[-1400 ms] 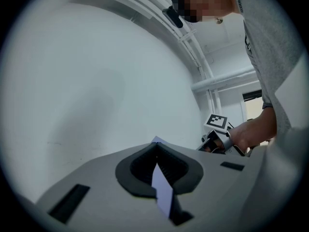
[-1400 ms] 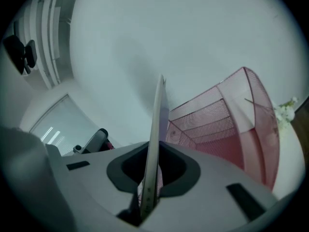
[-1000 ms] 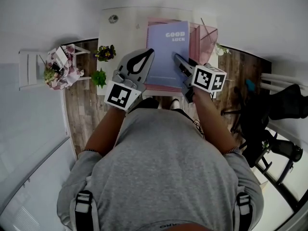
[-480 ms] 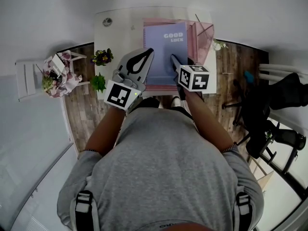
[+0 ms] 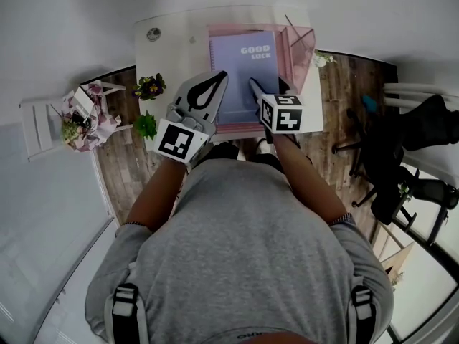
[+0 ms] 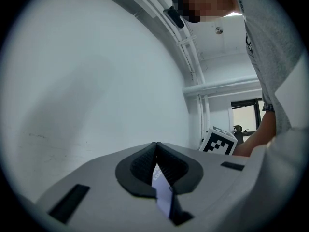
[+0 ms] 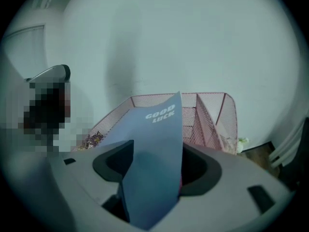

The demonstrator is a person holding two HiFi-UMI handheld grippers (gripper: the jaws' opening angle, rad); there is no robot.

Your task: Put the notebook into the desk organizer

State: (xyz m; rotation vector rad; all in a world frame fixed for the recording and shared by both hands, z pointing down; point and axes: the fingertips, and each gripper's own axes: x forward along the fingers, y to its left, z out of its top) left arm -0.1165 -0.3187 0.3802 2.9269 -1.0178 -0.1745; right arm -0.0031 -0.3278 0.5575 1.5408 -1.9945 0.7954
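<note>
On the white bench, a small round object lies near the far left corner. My left gripper reaches in from the near edge, and its jaws are closed tight on the left edge of the notebook. In the left gripper view only a thin sliver of that notebook shows between the dark pads. The notebook, lilac with "GOOD LUCK" printed near its far end, is held between my two grippers above the middle of the bench. My right gripper clamps the notebook's right edge. In the right gripper view the cover rises out of the jaws, bowed slightly. The pink mesh desk organizer occupies the far right corner of the bench. From above, the notebook's far end overlaps its pink frame, but I cannot tell whether it is inside a compartment.
</note>
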